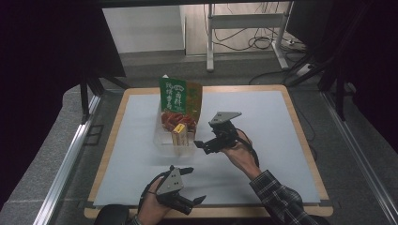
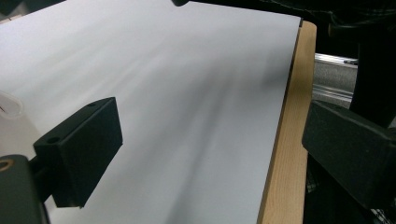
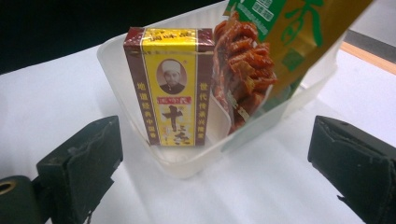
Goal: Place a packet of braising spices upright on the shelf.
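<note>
While my right gripper (image 1: pixel 201 145) sits jaws released just right of the clear tub (image 1: pixel 162 136) at table centre, I see the yellow spice box (image 3: pixel 169 86) upright in its near end, red snack pack (image 3: pixel 243 65) behind. Left gripper (image 1: pixel 196 185) jaws released, empty, near edge.

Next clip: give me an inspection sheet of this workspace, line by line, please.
Surface: wooden table covered by a white sheet.
Job's things: clear plastic tub holding an upright yellow box, a red snack pack and a green and gold bag.
Clutter: nothing seen.
Grippers: right gripper open, facing the tub, holding nothing; left gripper open near the table's front edge, holding nothing.
Cables: loose cables on the floor behind the table.
Surroundings: metal stand, dark curtains, grey floor.
</note>
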